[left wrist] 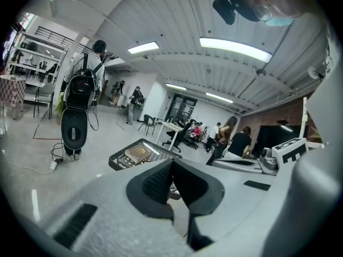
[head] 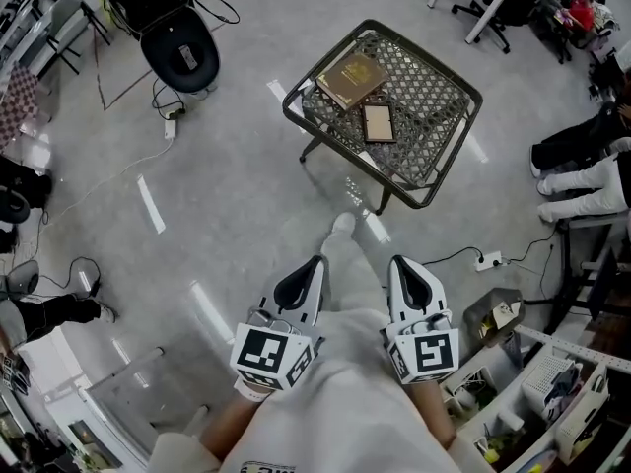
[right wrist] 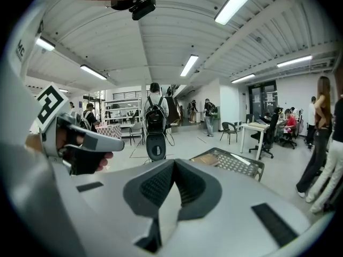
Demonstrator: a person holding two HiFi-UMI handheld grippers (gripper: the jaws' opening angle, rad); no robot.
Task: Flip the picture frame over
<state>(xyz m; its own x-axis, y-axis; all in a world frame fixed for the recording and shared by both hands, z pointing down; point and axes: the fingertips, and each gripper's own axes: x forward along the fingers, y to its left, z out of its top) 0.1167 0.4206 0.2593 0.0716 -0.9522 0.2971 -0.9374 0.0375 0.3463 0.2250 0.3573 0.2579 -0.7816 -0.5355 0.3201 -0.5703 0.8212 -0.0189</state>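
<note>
A small brown picture frame (head: pixel 379 122) lies flat on a black mesh table (head: pixel 394 33), next to a tan book (head: pixel 351 79). Both grippers are held close to my body, far short of the table. The left gripper (head: pixel 314 264) and the right gripper (head: pixel 399 264) are both shut with nothing between the pads. In the left gripper view the shut left gripper (left wrist: pixel 172 165) points toward the table (left wrist: pixel 120 157) and the book (left wrist: pixel 139 153). In the right gripper view the shut right gripper (right wrist: pixel 174 165) sits below the table (right wrist: pixel 236 164). The frame does not show in either gripper view.
A black office chair (head: pixel 180 52) stands at the far left with cables on the floor around it. A power strip (head: pixel 486 260) lies right of my feet. Cluttered shelves (head: pixel 552 382) fill the lower right. A person's legs (head: pixel 582 180) rest at the right edge.
</note>
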